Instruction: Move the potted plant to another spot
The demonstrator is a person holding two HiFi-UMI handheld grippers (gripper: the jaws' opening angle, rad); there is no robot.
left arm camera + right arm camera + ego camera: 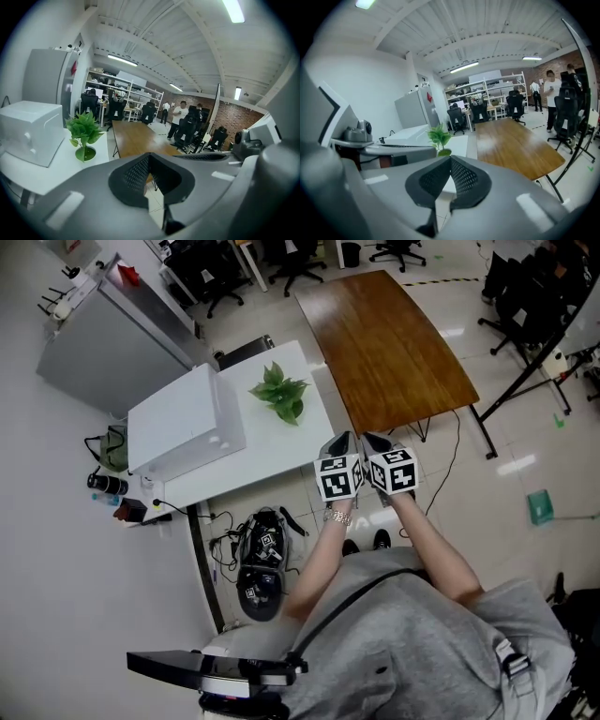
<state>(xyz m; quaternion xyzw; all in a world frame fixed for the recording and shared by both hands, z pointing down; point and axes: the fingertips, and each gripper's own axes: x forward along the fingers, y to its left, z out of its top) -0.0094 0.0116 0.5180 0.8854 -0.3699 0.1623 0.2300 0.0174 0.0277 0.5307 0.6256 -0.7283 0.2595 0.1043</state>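
Working across from the left, we first see a grey cabinet (pixel 103 352) standing beyond the far-left corner of the white table (pixel 281 451). A white box (pixel 183 423) takes up the left half of that table. The potted plant (pixel 279 393) stands upright on the table's right half, toward its far edge. It is just beside the box, with a strip of bare tabletop between them (the left gripper view shows the gap most plainly).

Off the table's near-right corner we hold both tools in the air, close side by side. The left gripper (pixel 343 441) has its jaws closed, the pads meeting at the tips with nothing between them. The right gripper (pixel 374 440) is likewise closed and empty. Both are well apart from the plant.

To the right of the white table, across a narrow strip of floor, stands a long wooden table (pixel 384 343) with a bare top.
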